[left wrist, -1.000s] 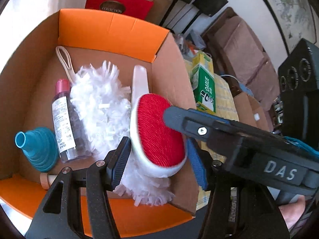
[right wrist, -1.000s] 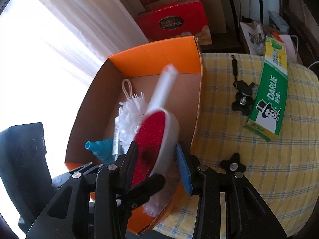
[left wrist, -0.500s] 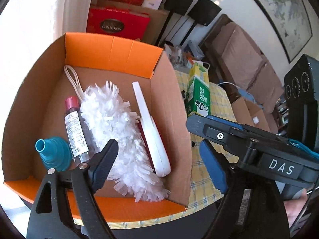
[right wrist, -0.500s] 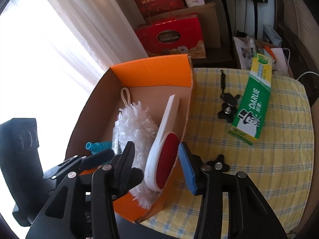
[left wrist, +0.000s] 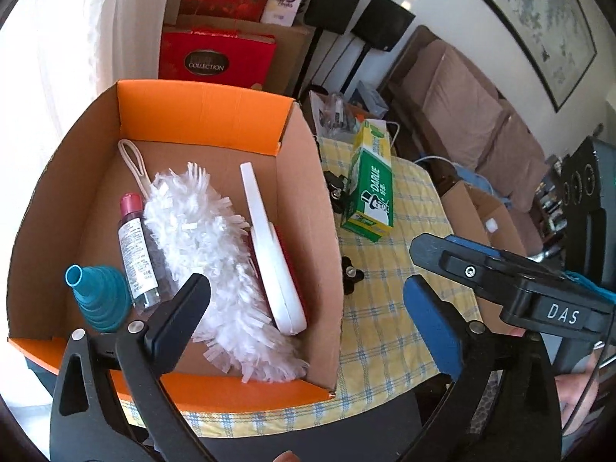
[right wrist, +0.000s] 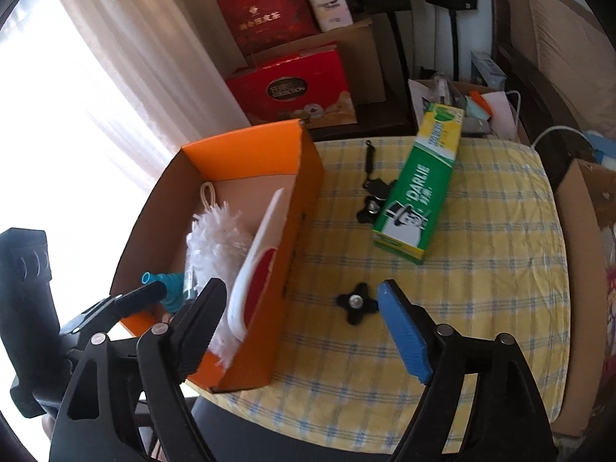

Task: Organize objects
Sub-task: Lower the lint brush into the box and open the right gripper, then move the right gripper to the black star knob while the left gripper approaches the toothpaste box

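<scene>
Both your claws have just been opening w/ nothing between the jaws: left gripper (left wrist: 308, 304) and right gripper (right wrist: 304, 317) are spread wide. The lint brush (left wrist: 275, 265) lies on edge in the orange box (left wrist: 200, 123), propped vs the white duster (left wrist: 200, 238). Toothpaste box (right wrist: 417, 196) and black knob (right wrist: 357, 303) wait on the checked cloth (right wrist: 481, 288), prob next.

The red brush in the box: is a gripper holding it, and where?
No. The red brush lies in the box; both grippers' jaws have just been opening, with nothing between them.
</scene>
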Action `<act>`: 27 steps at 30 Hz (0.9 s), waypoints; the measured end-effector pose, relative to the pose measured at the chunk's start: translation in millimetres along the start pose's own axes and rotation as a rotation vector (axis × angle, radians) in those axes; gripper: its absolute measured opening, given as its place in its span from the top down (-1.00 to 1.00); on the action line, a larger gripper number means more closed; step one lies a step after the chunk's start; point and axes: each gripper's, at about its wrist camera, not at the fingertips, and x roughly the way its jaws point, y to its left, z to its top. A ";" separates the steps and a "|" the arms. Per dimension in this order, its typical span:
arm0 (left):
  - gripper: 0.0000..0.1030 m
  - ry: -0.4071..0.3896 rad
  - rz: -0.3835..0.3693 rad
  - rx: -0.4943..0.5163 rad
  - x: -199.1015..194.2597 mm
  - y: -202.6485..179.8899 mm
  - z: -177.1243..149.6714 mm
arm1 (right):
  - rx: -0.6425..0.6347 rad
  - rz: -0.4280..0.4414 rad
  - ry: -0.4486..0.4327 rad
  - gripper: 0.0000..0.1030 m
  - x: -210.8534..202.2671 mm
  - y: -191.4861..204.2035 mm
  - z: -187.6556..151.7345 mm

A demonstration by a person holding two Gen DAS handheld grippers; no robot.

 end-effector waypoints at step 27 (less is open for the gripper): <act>-0.98 -0.002 -0.025 0.019 7.3 -18.7 47.9 | -0.009 -0.099 -0.034 -0.62 0.8 -47.7 5.0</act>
